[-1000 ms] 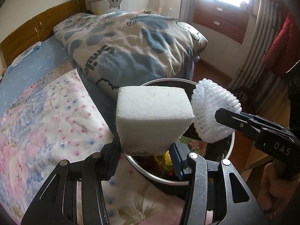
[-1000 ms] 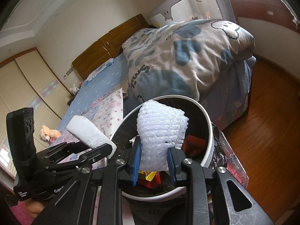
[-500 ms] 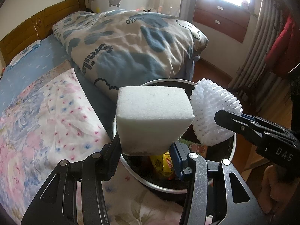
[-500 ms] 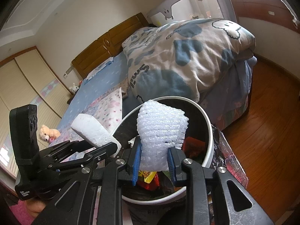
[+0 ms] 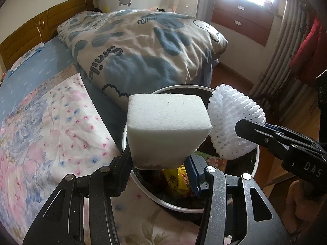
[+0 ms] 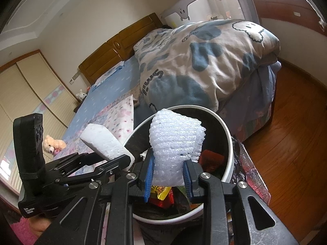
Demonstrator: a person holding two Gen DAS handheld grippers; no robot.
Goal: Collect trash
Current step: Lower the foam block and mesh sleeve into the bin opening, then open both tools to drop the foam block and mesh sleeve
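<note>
A white foam block is clamped between the fingers of my left gripper, held over the near left rim of a round white-rimmed trash bin. In the right wrist view the same foam block sticks out at the left, above the bin rim. My right gripper is shut on a white foam fruit net, which hangs over the bin's opening. From the left wrist, the fruit net sits right of the block with the right gripper reaching in from the right. Coloured wrappers lie inside the bin.
The bin stands against a bed with a floral sheet and a bunched blue-and-beige duvet. Wooden floor lies to the right. A headboard, wardrobe doors and a teddy bear are further off.
The bin and bed have shifted slightly in both views, showing a bit more of the wrappers inside. Both grips are unchanged.
</note>
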